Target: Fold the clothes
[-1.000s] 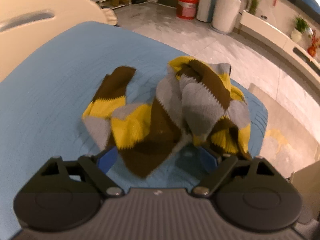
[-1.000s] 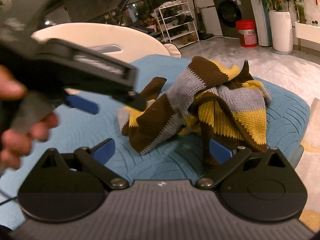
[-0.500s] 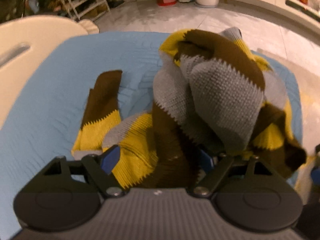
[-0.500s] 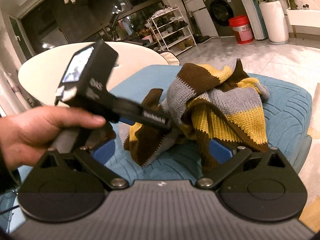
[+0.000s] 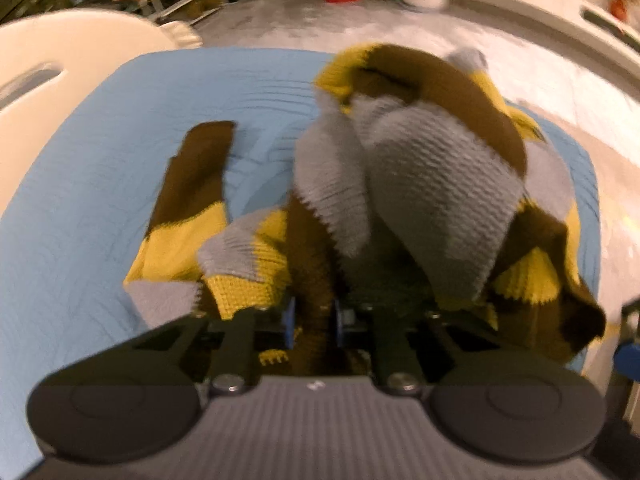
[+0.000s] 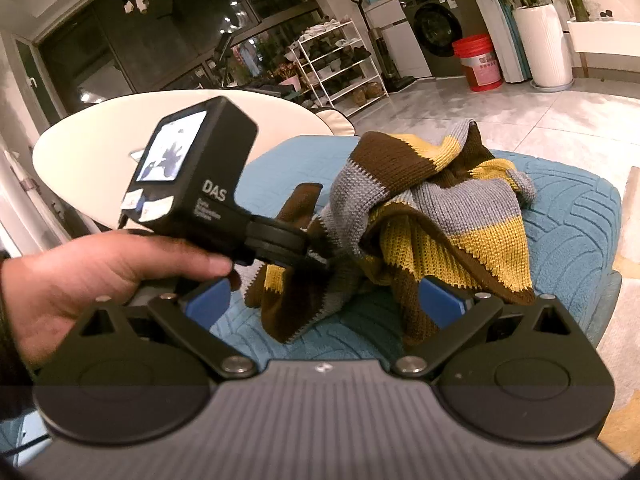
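Nearest in the right wrist view, the right gripper [image 6: 322,306] hangs with its blue-padded fingers [image 6: 440,302] spread wide apart, holding nothing, its tips just over the near edge of the knitted sweater [image 6: 452,216]; in the left wrist view the left gripper [image 5: 313,322] has its blue pads drawn close together, pinching a brown fold at the near edge of the sweater [image 5: 420,192] (this picture is blurred by motion, so finer detail is lost); the garment, knitted in brown, grey and yellow blocks, lies crumpled in a heap on a blue quilted cushion [image 6: 568,224], with one sleeve [image 5: 192,184] stretched out flat to the left of the heap; to the left in the right wrist view a hand [image 6: 92,276] grips the handle of the left gripper's body [image 6: 196,176], which carries a small lit screen and the white letters "DAS", with smaller lines beneath them too fine to read; beyond the cushion stands a white oval table [image 6: 100,140]; farther off on the tiled floor are a white shoe rack [image 6: 340,68], a red bucket [image 6: 478,62] bearing a pale label that cannot be read, a washing machine [image 6: 434,36] and a tall white planter [image 6: 542,44].
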The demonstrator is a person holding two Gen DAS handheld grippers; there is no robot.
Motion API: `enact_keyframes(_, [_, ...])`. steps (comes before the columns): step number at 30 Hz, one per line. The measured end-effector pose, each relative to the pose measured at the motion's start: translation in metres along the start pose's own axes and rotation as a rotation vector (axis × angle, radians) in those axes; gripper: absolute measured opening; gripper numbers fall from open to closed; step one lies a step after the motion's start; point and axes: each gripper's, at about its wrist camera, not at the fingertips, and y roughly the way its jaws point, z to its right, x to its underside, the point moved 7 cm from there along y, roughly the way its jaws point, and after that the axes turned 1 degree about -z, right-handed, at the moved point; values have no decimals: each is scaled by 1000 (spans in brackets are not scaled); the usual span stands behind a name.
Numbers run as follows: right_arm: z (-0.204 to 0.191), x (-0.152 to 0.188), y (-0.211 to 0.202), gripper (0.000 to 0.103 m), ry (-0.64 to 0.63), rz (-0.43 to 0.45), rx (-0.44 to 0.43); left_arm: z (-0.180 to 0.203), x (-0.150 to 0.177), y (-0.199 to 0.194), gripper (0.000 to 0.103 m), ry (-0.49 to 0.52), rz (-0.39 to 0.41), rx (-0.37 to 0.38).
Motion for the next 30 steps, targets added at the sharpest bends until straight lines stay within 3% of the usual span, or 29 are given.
enact_keyframes(2, [0,2,-3,103,-2,2,6,-23,-7,-11,16,-105,53,-5])
enact_keyframes(4, [1,2,-3,103,-1,4,8,-44,5,-28,15,-184,109,-28])
enact_keyframes(6, [1,2,-2,103,-6,-1,10,-66,20,-46,7,-264,162,-60])
enact_keyframes(7, [1,2,-1,103,-9,-4,10,-81,32,-56,0,-304,183,-107])
enact_keyframes(13, [-1,2,4,103,-30,-23,17,-178,129,-108,1,-518,235,-306])
enact_keyframes(15, [-3,0,19,103,-54,-50,44,-189,148,-113,7,-523,234,-319])
enact_keyframes(16, [-5,-2,26,103,-66,-63,57,-196,167,-118,15,-521,251,-332])
enact_keyframes(20, [-10,-8,56,103,-114,-117,112,-204,225,-129,61,-498,339,-360])
enact_keyframes(22, [-12,-11,71,103,-138,-144,139,-202,253,-125,67,-501,353,-346])
enact_keyframes(26, [-17,-17,100,103,-186,-197,194,-200,274,-121,78,-505,354,-308])
enact_keyframes(30, [-22,-23,128,103,-234,-251,248,-215,294,-128,82,-593,365,-257])
